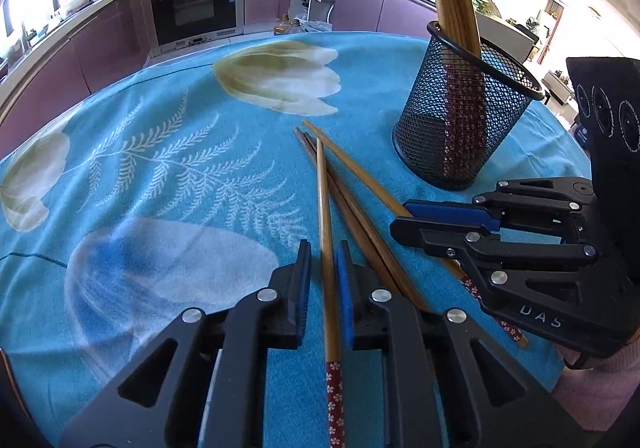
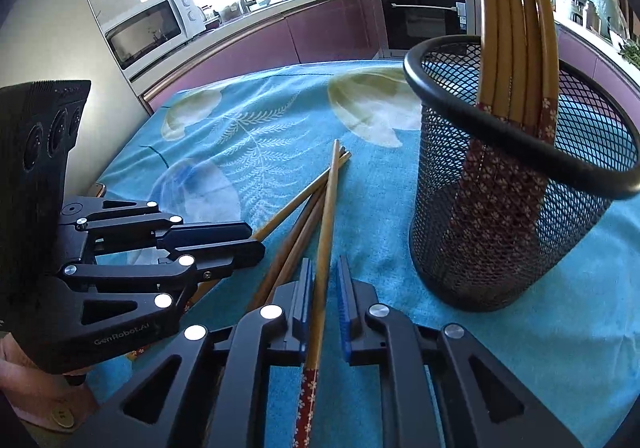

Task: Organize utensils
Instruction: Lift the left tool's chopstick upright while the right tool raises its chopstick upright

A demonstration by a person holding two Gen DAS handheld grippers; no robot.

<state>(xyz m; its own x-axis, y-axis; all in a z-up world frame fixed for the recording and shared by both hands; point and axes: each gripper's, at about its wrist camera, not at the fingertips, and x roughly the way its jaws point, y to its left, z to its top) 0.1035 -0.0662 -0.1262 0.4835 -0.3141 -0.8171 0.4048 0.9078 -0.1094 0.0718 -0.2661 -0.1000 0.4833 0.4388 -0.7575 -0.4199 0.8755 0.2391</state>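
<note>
Chopsticks: four slim bamboo sticks (image 1: 326,216) with red flower-print wrap at the thick ends lie crossed on the cloth, tips fanning toward 12 o'clock in the left wrist view.
Left gripper: the left gripper (image 1: 325,272) has black jaws with ribbed blue pads, nearly closed around one bamboo chopstick (image 1: 329,288); I cannot tell if the pads press it.
Right gripper: the right gripper (image 2: 325,290) likewise stands narrow around another stick (image 2: 322,280) of the pile; contact unclear.
Holder: a round black wire-mesh cup (image 1: 464,116) stands upright at 2 o'clock of the pile, near but apart.
Holder contents: several matching chopsticks (image 2: 516,28), wrapped ends down, leaning on the rim.
Tablecloth: fuzzy turquoise cloth (image 1: 168,152) with pale tulip and fern print.
Surroundings: a purple-fronted kitchen counter, built-in oven (image 1: 196,4) at 11 o'clock, microwave (image 2: 152,28) in the right wrist view.
</note>
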